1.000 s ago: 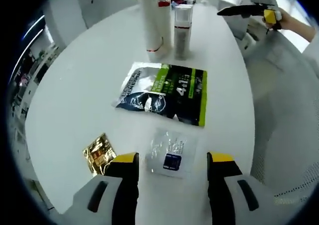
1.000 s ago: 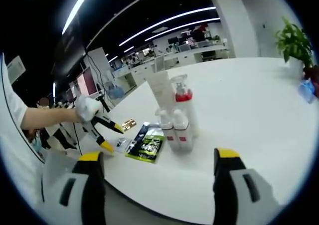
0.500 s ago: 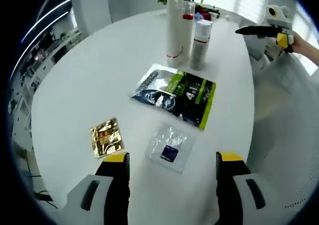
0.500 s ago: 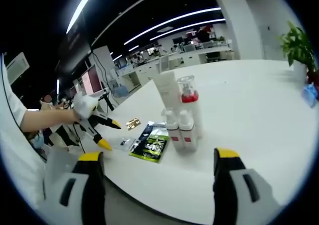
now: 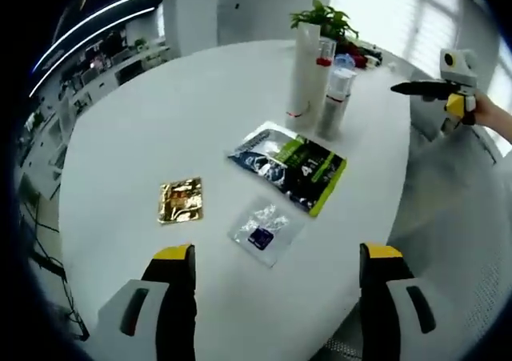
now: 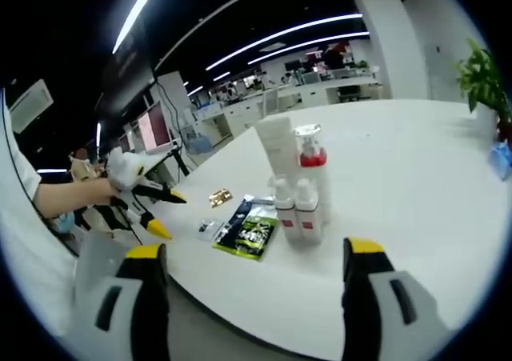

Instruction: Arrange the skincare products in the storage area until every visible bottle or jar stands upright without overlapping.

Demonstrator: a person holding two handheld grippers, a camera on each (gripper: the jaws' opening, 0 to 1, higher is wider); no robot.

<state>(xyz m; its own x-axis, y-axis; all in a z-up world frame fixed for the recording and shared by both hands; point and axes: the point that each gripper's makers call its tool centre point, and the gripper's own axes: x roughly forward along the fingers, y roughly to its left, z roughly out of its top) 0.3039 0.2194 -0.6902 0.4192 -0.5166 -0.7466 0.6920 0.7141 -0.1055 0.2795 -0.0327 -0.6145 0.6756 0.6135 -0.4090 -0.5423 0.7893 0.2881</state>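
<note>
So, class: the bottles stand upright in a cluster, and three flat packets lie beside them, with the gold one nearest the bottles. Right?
Not quite. The green sachet lies nearest the bottles; the gold packet lies farthest, as the left gripper view shows. The clear packet lies between them.

The round table (image 5: 144,121) has a smooth, matt white top, and on it the gold sachet (image 5: 181,200) looks like crinkled shiny foil while the clear sachet (image 5: 262,229) is thin glossy film. The green-and-black pouch (image 5: 292,166) is glossy printed plastic. The tall white tube (image 5: 304,69) and the pump bottles (image 6: 298,214) look like smooth plastic, and the jaws of both grippers are matt black tipped with yellow.
</note>
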